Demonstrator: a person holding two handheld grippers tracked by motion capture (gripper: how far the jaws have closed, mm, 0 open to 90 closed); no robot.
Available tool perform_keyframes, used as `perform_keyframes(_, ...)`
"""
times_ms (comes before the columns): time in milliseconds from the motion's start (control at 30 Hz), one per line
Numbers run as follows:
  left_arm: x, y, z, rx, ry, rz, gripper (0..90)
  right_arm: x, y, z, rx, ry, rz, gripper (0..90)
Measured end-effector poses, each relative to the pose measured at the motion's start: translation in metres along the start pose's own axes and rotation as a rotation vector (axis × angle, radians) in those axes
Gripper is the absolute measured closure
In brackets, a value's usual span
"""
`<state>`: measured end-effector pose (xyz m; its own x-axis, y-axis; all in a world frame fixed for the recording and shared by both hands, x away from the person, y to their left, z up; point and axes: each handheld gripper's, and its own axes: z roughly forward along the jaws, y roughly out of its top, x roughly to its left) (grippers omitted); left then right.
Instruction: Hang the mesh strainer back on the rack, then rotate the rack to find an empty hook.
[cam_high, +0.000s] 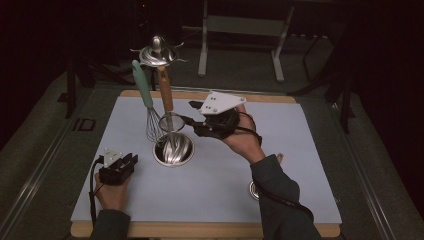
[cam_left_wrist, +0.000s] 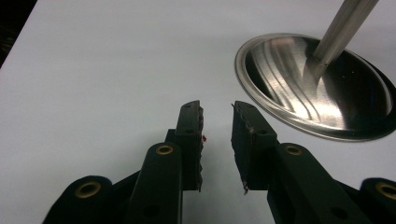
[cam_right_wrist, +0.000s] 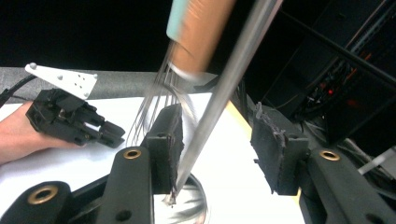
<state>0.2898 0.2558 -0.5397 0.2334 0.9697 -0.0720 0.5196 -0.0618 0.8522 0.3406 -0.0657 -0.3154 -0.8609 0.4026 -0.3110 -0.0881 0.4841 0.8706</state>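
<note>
Whisks (cam_high: 152, 117) hang on the stand (cam_high: 172, 150); right gripper (cam_high: 192, 119) reaches them, jaws spread, nothing gripped; left gripper (cam_left_wrist: 217, 121) idles beside, slightly parted.

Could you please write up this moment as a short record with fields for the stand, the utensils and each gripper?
Surface: pale mat on a wooden-edged table.
Stand: metal utensil stand, round base, slanted pole, hooks at the top.
Utensils: teal-handled whisk and wooden-handled whisk hanging from the stand.
Right gripper: open, jaws on either side of the pole near the wire heads, gripping nothing.
Left gripper: open, holding nothing, low over the mat beside the base.
</note>
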Motion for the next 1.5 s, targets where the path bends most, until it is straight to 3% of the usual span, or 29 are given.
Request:
perform_keyframes(633,-0.001,0.0,0.0,-0.003,0.004,0.001,73.1,-0.02,-0.044,-0.025,0.06,-0.049,0.122,54.0)
perform_keyframes(833,0.0,0.0,0.0,-0.007,0.003,-0.003,73.0,-0.028,-0.061,-0.035,0.08,-0.078,0.182,61.4)
perform_keyframes(1167,0.0,0.0,-0.001,-0.01,0.003,0.0,72.8,-0.036,-0.091,-0.049,0.142,-0.1,0.235,66.6)
perform_keyframes(1500,0.0,-0.001,-0.002,-0.011,0.005,0.0,72.7,-0.044,-0.106,-0.06,0.117,-0.102,0.309,71.5)
